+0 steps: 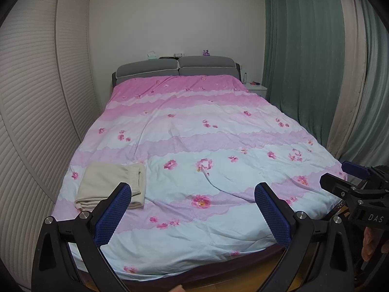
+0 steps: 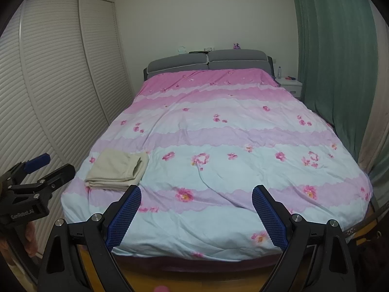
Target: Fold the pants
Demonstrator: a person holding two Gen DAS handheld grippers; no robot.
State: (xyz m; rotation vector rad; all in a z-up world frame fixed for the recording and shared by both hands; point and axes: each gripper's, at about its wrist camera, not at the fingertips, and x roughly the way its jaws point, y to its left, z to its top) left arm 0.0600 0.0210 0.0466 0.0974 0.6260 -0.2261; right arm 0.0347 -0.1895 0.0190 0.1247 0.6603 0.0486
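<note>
Both grippers are held above the foot of the bed, apart from it, with their blue-padded fingers spread wide and nothing between them. Taking the room from left to right, a pale wardrobe [image 1: 36,112] with slatted doors runs along the left wall. Just beside it, the left gripper [image 1: 193,209] hovers released over the bed's near edge; from the right wrist view it shows at the left border, its jaws parted. The pants [image 1: 111,186], cream-coloured and folded into a flat rectangle, lie on the near left part of the quilt [image 1: 206,126], close to the bed's left edge; in the left wrist view one blue pad [image 1: 114,215] overlaps the fold's near edge, but whether it touches cannot be told. The quilt is banded pink, lilac and pale blue with pink flowers, and it covers the bed up to a grey padded headboard [image 1: 175,69], where a few small items sit on top, too small to tell. Further right, the right gripper [image 2: 197,209] is likewise slack and grasps nothing. A white nightstand [image 2: 290,86] with a bottle on it stands at the bed's far right corner, and green curtains [image 2: 340,56] hang along the right side.
</note>
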